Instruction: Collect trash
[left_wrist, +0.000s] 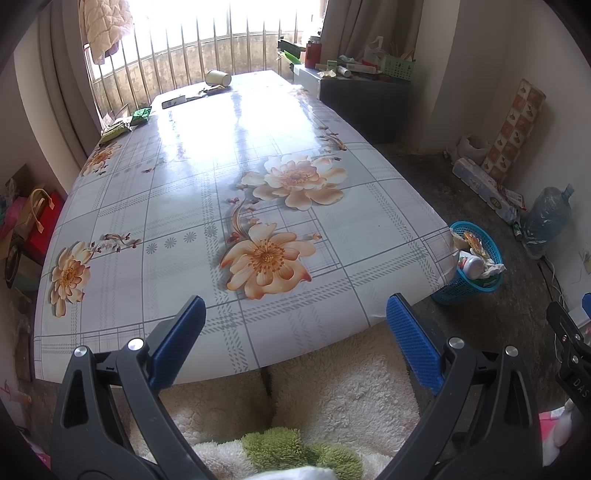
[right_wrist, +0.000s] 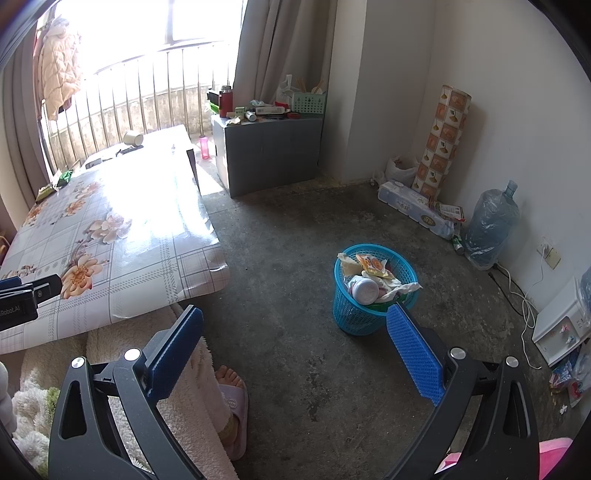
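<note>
A blue plastic waste basket (right_wrist: 373, 291) stands on the floor, holding wrappers, a white container and crumpled paper; it also shows in the left wrist view (left_wrist: 474, 266) by the table's corner. My left gripper (left_wrist: 295, 314) is open and empty over the near edge of the flowered table (left_wrist: 184, 206). My right gripper (right_wrist: 295, 325) is open and empty above the floor, left of and nearer than the basket. At the table's far end lie a paper cup (left_wrist: 218, 77), green wrappers (left_wrist: 129, 123) and flat packets (left_wrist: 177, 100).
A grey cabinet (right_wrist: 269, 155) with clutter stands beyond the table. A patterned roll (right_wrist: 443, 140), tissue pack (right_wrist: 413, 208) and water jug (right_wrist: 491, 225) line the right wall. A person's slippered foot (right_wrist: 232, 398) is below. Bags (left_wrist: 33, 218) sit left of the table.
</note>
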